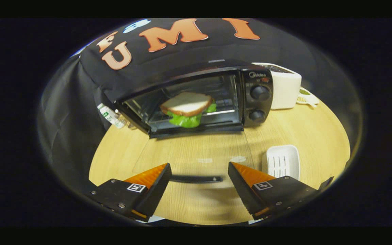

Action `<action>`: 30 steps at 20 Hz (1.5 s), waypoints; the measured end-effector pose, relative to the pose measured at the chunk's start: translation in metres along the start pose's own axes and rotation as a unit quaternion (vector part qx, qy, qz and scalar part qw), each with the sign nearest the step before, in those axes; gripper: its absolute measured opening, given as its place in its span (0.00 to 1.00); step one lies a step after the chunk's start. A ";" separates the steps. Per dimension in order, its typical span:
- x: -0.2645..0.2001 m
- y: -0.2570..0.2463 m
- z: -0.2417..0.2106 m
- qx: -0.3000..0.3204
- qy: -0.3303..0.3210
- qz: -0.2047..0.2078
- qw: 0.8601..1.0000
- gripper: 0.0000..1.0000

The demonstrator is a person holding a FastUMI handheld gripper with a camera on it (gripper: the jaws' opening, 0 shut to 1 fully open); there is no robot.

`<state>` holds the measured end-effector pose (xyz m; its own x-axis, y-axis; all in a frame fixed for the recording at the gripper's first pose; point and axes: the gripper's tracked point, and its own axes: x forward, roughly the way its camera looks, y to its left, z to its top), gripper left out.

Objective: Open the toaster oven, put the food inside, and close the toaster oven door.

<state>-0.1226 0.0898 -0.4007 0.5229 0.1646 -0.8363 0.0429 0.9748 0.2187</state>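
Wood table (284, 129) w/ toaster oven (196, 98) at the far end, door (189, 160) dropped flat toward us. Sandwich (187, 108) already on the rack inside. Gripper (196, 178) fingers apart, empty, straddling the door handle (196, 178), prob lining up to lift it shut.

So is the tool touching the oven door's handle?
Apart. In the gripper view the open tool has its fingers on either side of the handle, with wood visible between each fingertip and the handle's ends.

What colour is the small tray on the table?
White, with slotted ribs; the tray shows best in the gripper view, beside the open gripper.
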 end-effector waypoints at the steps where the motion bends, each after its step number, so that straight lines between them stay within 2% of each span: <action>1: 0.002 -0.003 -0.008 0.000 0.013 0.001 1.000 0.99; 7: 0.007 -0.004 -0.037 0.002 0.056 -0.003 0.998 0.99; 9: 0.002 0.002 -0.049 -0.013 0.065 0.009 0.998 0.98; 11: 0.005 -0.001 -0.063 -0.037 0.075 -0.004 0.996 0.98; 13: 0.019 0.000 -0.065 -0.032 0.083 -0.008 0.996 0.99; 16: 0.046 -0.002 -0.059 -0.034 0.093 -0.009 0.995 0.98; 23: 0.028 0.004 -0.045 -0.017 0.076 0.004 0.997 0.99; 30: 0.000 0.017 0.006 -0.010 0.013 0.026 1.000 1.00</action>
<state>-0.1162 0.1055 -0.3941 0.5012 0.2182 -0.8374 -0.0011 0.9678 0.2515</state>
